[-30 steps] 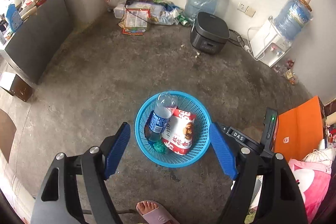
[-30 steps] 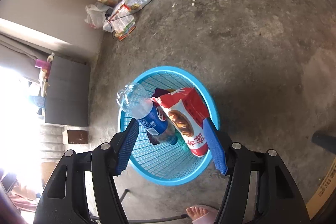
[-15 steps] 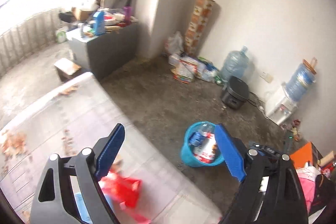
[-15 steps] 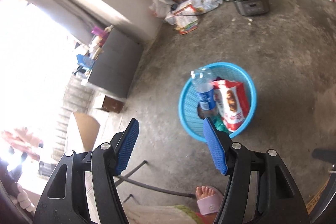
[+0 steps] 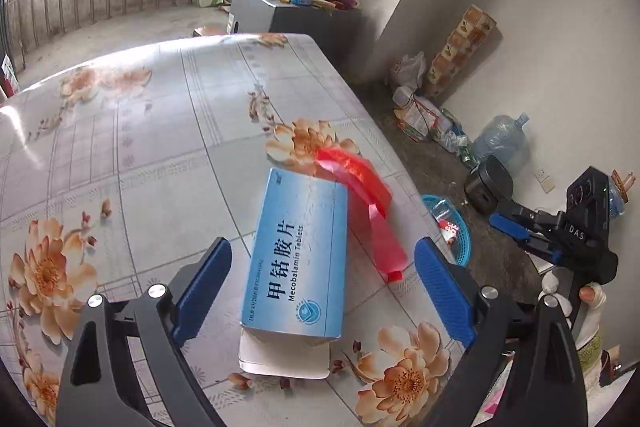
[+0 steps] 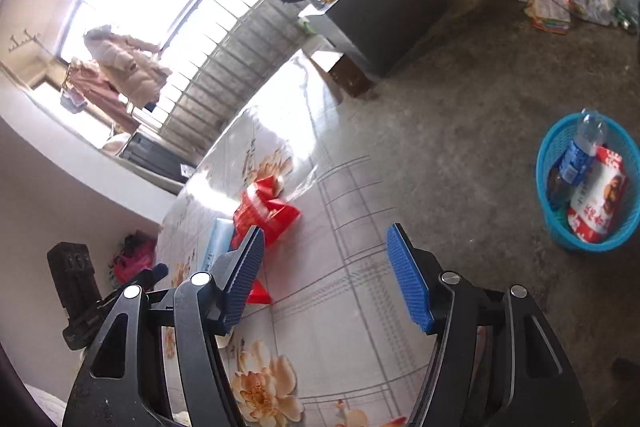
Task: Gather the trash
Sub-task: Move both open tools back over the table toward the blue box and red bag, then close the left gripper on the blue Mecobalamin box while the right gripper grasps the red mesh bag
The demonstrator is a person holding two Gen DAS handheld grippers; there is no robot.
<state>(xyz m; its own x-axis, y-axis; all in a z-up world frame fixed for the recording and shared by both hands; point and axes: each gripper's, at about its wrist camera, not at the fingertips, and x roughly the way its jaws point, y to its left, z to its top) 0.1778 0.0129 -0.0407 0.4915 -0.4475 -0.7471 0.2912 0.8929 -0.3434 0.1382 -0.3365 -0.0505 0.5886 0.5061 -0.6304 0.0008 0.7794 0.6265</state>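
Note:
A blue medicine box [image 5: 298, 255] with an open white flap lies on the flowered table [image 5: 132, 131]. A red plastic wrapper [image 5: 362, 203] lies against its far right side. My left gripper [image 5: 320, 291] is open and empty, its fingers on either side of the box's near end, above it. My right gripper [image 6: 324, 279] is open and empty over the table's edge, with the red wrapper [image 6: 266, 213] and the box [image 6: 216, 243] to its left. The blue basket [image 6: 588, 187] on the floor holds a plastic bottle [image 6: 576, 155] and a red and white snack bag [image 6: 598, 203].
The right gripper shows in the left wrist view [image 5: 560, 231], beyond the table's right edge. A grey cabinet [image 5: 280, 15] with clutter, a rice cooker [image 5: 490, 183], a water jug [image 5: 500, 139] and floor litter [image 5: 420, 115] lie beyond the table.
Both grippers have risen from above the basket and swung left over the table. The left one now straddles the blue box. Both stayed open.

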